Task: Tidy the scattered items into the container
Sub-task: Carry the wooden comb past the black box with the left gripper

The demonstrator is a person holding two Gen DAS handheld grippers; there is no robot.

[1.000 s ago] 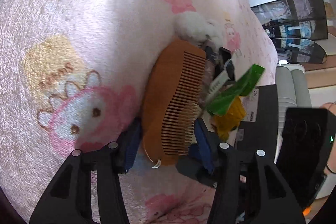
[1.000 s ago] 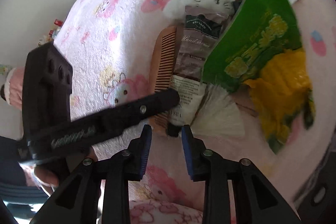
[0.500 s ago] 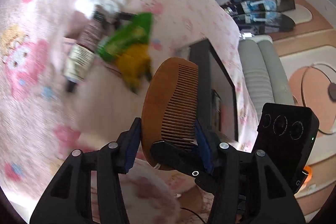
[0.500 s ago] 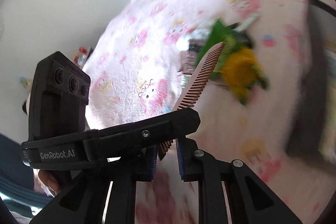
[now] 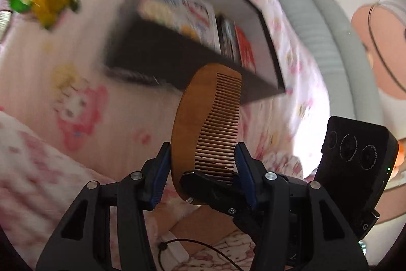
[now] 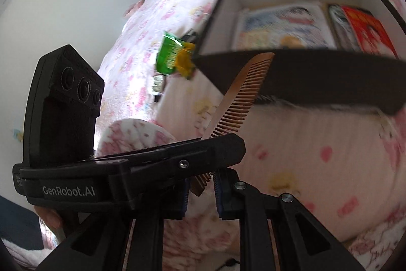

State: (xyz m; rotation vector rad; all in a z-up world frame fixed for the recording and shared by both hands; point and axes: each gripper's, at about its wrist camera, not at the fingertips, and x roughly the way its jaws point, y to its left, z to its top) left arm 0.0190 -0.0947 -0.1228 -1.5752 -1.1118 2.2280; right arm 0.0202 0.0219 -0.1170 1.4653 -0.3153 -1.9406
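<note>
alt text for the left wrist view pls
A wooden comb stands upright between the left gripper pads, with the right gripper's finger crossing its base. Behind, a black box on a pink blanket.

The curved wooden comb (image 5: 203, 118) is up in the air, tilted, right in front of the open black box with white inside (image 6: 291, 73). Green-and-yellow snack packet (image 6: 175, 55) lies on the bed beside it.
</note>
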